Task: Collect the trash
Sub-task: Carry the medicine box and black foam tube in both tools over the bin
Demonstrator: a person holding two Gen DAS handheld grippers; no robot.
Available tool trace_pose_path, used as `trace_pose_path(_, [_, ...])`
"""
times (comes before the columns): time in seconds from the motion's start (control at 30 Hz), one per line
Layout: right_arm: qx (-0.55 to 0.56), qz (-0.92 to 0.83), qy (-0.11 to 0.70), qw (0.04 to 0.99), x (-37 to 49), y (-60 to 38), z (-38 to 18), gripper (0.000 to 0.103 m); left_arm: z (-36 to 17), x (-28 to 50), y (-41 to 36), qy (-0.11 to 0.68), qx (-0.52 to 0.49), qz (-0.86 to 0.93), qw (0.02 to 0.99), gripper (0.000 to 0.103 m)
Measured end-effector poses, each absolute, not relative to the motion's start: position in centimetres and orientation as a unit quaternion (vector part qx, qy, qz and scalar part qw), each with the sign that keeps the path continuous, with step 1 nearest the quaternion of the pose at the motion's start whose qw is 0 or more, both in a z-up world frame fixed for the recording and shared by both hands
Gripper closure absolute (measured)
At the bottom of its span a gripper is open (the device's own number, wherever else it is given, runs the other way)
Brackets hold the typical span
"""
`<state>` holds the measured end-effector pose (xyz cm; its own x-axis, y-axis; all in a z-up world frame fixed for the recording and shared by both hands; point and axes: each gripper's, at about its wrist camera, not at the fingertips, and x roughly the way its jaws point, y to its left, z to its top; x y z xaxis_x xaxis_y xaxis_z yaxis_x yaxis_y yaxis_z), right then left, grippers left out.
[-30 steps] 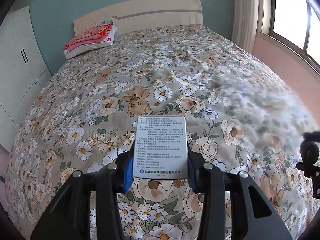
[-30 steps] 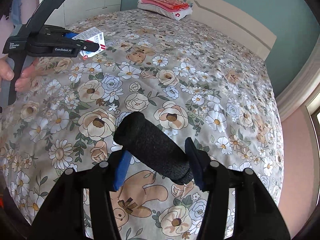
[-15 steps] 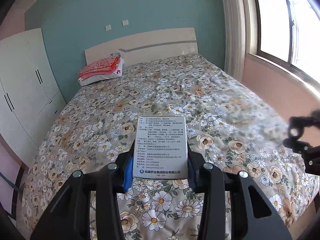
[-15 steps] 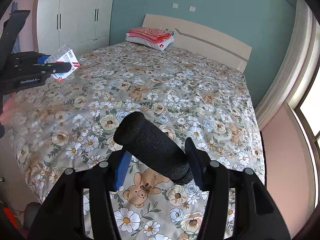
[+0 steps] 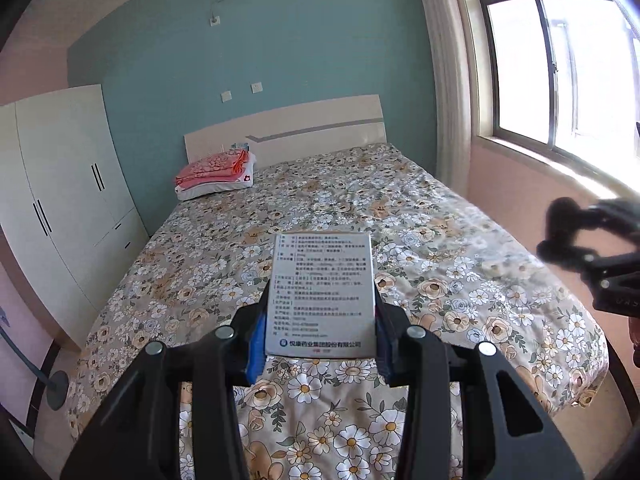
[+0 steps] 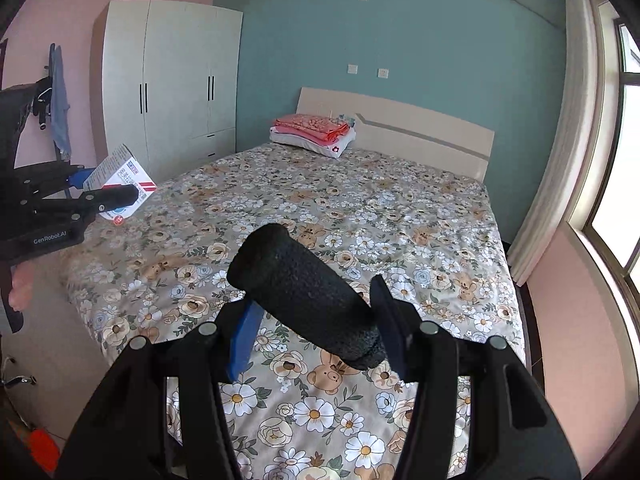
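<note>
The left gripper [image 5: 320, 332] is clamped on a white medicine box [image 5: 323, 296], its blue pads [image 5: 256, 344] pressing both side edges, printed face up. The right gripper [image 6: 316, 320] grips a black foam cylinder [image 6: 304, 296] lying slantwise between its fingers. Both are held in the air above the foot of the floral bedspread [image 6: 360, 216]. Folded pink bedding [image 5: 216, 172] sits by the headboard [image 5: 320, 128].

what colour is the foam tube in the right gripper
Black foam tube, clearest in the right wrist view, clamped in the right gripper.
</note>
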<state>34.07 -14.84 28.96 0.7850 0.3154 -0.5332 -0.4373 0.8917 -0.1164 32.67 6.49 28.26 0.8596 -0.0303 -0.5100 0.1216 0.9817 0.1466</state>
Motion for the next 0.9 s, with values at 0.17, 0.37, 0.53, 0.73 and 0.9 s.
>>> trace_pose_path(0.17, [-0.115,0.213,0.240,0.940,28.2,-15.0,30.3,0.049,28.7,27.2,6.2,0.247,0.098,-0.039,0.963,0.059])
trace_pose_path(0.37, [-0.107,0.234,0.228,0.939,22.0,-15.8,29.5,0.049,27.5,21.8,5.4,0.239,0.115,-0.038,0.963,0.058])
trace_pose_path(0.53, [-0.106,0.247,0.235,0.934,17.9,-16.2,27.2,0.049,25.2,18.4,4.9,0.256,0.121,-0.057,0.957,0.058])
trace_pose_path(0.73, [-0.112,0.260,0.255,0.925,14.4,-15.9,23.4,0.049,22.1,15.0,4.2,0.260,0.128,-0.080,0.954,0.058])
trace_pose_path(0.9, [-0.108,0.272,0.278,0.915,12.4,-15.5,19.2,0.049,17.8,14.2,3.9,0.299,0.121,-0.114,0.940,0.058])
